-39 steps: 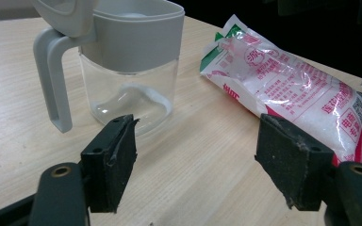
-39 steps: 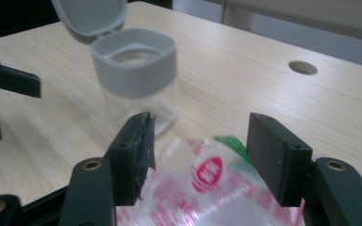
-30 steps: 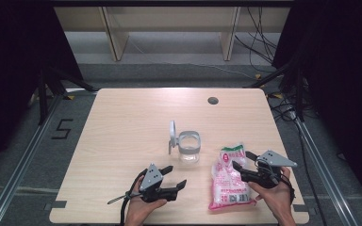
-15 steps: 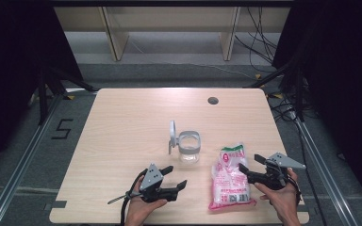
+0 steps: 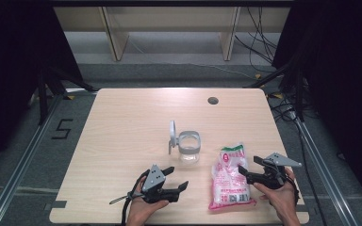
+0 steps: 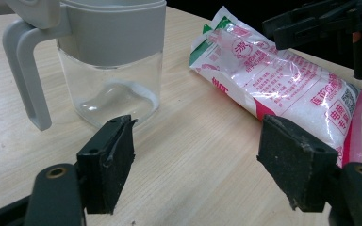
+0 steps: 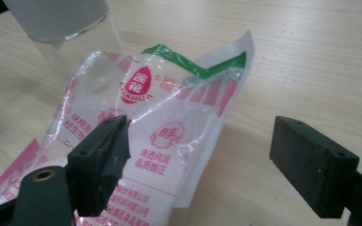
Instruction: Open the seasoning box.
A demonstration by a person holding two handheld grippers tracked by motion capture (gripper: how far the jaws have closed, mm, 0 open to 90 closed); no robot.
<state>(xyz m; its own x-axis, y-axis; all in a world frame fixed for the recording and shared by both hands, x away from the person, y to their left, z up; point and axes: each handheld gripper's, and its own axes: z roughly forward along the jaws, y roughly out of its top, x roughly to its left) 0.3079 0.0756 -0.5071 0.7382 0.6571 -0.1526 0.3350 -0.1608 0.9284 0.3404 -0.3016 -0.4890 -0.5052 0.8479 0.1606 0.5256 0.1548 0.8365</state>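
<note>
A clear jar (image 5: 189,147) with a grey rim, a side handle and a flipped-up lid stands mid-table. To its right lies a pink-and-white bag of sugar (image 5: 229,178). My left gripper (image 5: 179,177) rests open near the front edge, pointing right at the gap between jar (image 6: 113,61) and bag (image 6: 283,80). My right gripper (image 5: 249,168) hovers open at the bag's right side, its jaws apart over the bag's top corner (image 7: 169,108). Neither gripper holds anything. The jar's base (image 7: 61,23) shows behind the bag. The right gripper (image 6: 320,23) shows above the bag.
A dark round grommet (image 5: 212,100) sits in the wooden table (image 5: 122,122) near its far edge. Wooden shelf legs (image 5: 113,37) and floor cables (image 5: 264,42) lie beyond the table. Metal rails run along both sides.
My right gripper has drawn slightly to the right, off the bag. The left gripper, jar and bag have stayed put.
</note>
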